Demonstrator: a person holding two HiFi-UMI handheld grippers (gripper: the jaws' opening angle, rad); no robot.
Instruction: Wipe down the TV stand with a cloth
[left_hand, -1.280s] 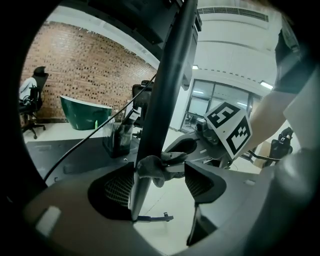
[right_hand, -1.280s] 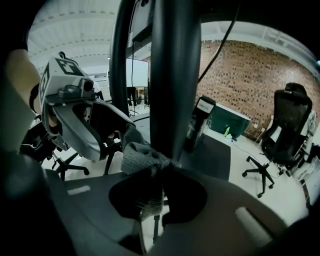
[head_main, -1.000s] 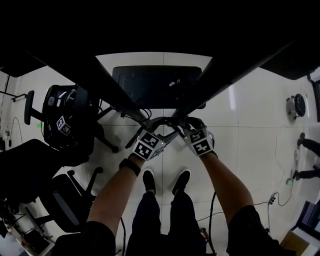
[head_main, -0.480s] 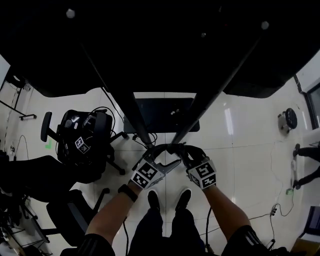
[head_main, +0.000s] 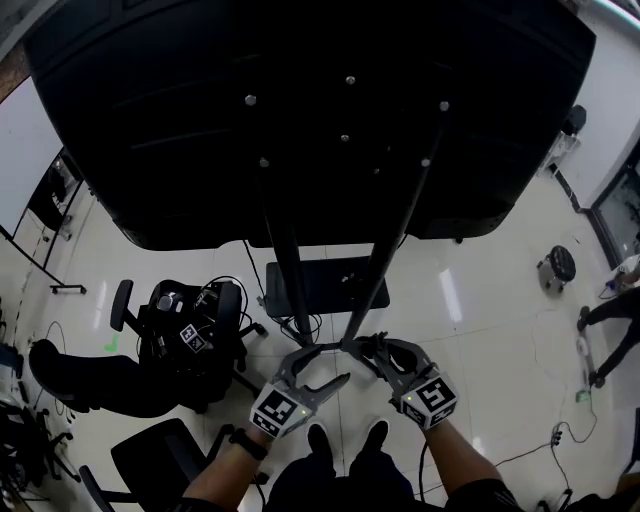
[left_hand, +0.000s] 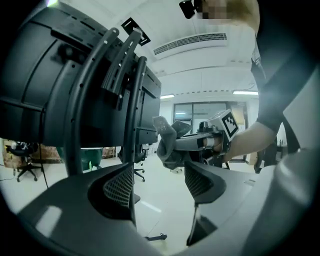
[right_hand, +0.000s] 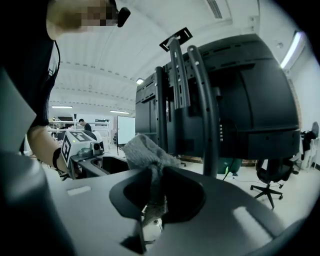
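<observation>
Your right gripper (right_hand: 152, 191) pinches a crumpled grey cloth (right_hand: 146, 150); your left gripper (left_hand: 160, 186) gapes empty near the black TV stand (head_main: 283, 260).

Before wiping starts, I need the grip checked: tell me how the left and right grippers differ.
The left gripper is open and empty; the right gripper is shut on the cloth. The left gripper faces the cloth; the right gripper faces the stand's posts. Both carry marker cubes.
</observation>
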